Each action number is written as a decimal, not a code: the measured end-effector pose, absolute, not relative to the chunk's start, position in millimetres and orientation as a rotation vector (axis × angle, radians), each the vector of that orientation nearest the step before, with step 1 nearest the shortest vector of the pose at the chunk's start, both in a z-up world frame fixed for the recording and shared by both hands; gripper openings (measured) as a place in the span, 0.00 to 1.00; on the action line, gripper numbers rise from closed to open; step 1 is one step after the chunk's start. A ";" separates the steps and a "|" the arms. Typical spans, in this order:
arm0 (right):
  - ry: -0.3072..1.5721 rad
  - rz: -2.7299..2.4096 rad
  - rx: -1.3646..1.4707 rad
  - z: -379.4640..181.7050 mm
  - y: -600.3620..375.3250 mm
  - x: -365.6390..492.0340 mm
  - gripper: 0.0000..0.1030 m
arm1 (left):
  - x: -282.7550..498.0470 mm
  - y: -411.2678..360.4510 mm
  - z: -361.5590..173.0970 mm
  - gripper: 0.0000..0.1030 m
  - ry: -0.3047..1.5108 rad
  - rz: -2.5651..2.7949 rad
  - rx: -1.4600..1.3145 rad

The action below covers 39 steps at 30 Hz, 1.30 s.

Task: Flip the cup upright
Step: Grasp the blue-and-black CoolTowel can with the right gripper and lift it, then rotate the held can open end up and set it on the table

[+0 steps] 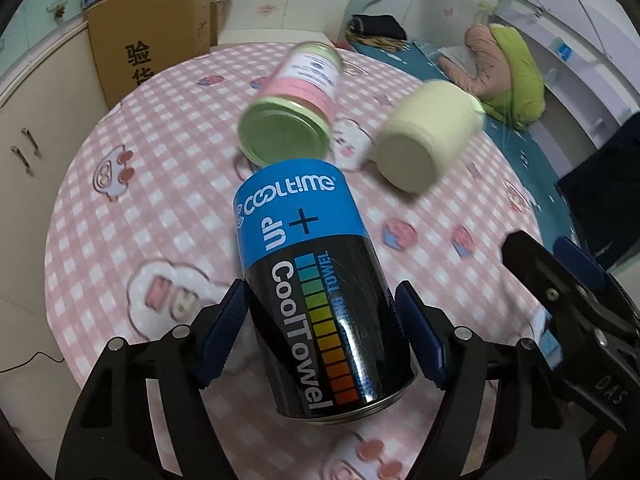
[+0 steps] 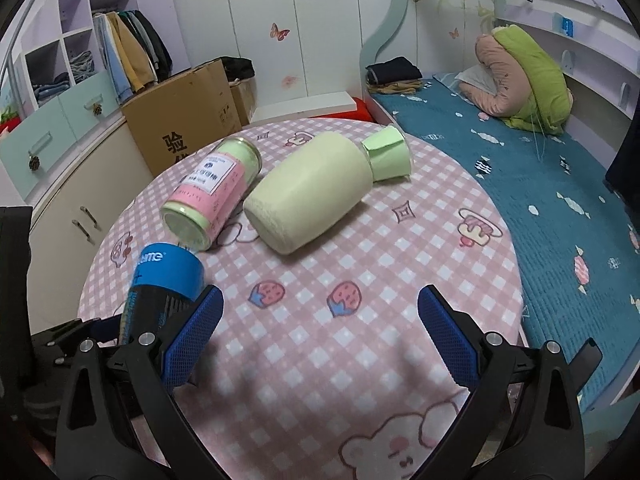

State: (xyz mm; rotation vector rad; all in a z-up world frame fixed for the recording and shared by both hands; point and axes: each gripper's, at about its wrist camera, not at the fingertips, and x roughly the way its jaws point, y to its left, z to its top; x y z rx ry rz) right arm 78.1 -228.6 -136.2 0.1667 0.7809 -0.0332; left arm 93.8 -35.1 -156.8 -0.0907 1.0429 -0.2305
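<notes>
Cup [image 1: 312,292], a black cylinder with a blue band and a colour scale printed along its side, is held tilted above the round table [image 1: 88,240], its blue end pointing away from the left wrist camera and its metal-rimmed end nearest the lens. The left gripper [image 1: 320,320] is clenched on it, 1 blue pad pressed to each side of the black part. In the right wrist view the same cup [image 2: 160,292] appears at lower left, leaning over the pink checked tablecloth [image 2: 320,340]. The right gripper [image 2: 320,316] is released, its 2 blue pads spread wide with only cloth between them (nothing is held). Beyond the cup, 2 other containers lie on their sides: a glass jar [image 2: 212,196] with a pink label, and just beside it a pale green bottle [image 2: 312,192] with a green cap. Past the table stand a cardboard box [image 2: 184,124] and a bed [image 2: 540,184] with a teal cover.
</notes>
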 end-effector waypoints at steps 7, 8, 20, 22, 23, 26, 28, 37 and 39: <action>0.783 -0.062 0.166 -134.2 -235.2 55.4 0.95 | 66.3 -53.1 -155.3 0.70 1.040 -0.281 -0.064; 0.782 -0.064 0.168 -133.5 -236.0 53.2 0.95 | 64.1 -55.7 -156.3 0.70 1.041 -0.285 -0.056; 0.786 -0.007 0.192 -115.4 -220.0 59.6 0.95 | 51.4 -19.8 -134.1 0.90 0.992 -0.356 -0.159; 0.807 0.016 0.200 -115.1 -212.5 65.8 0.95 | 46.2 -2.2 -125.6 0.92 0.951 -0.324 -0.157; 0.830 0.035 0.198 -117.2 -205.3 71.9 0.95 | 45.2 7.4 -122.4 0.92 0.933 -0.293 -0.155; 0.901 0.105 0.208 -129.3 -182.6 90.0 0.95 | 47.0 31.9 -117.6 0.92 0.887 -0.206 -0.116; 0.961 0.155 0.215 -142.1 -166.1 104.6 0.95 | 50.8 48.8 -119.7 0.92 0.880 -0.153 -0.109; 1.139 0.221 0.256 -181.4 -138.2 141.3 0.95 | 67.2 80.1 -138.5 0.92 0.931 -0.134 -0.162; 1.148 0.221 0.248 -182.5 -135.8 142.5 0.94 | 67.9 80.7 -142.5 0.92 0.939 -0.139 -0.163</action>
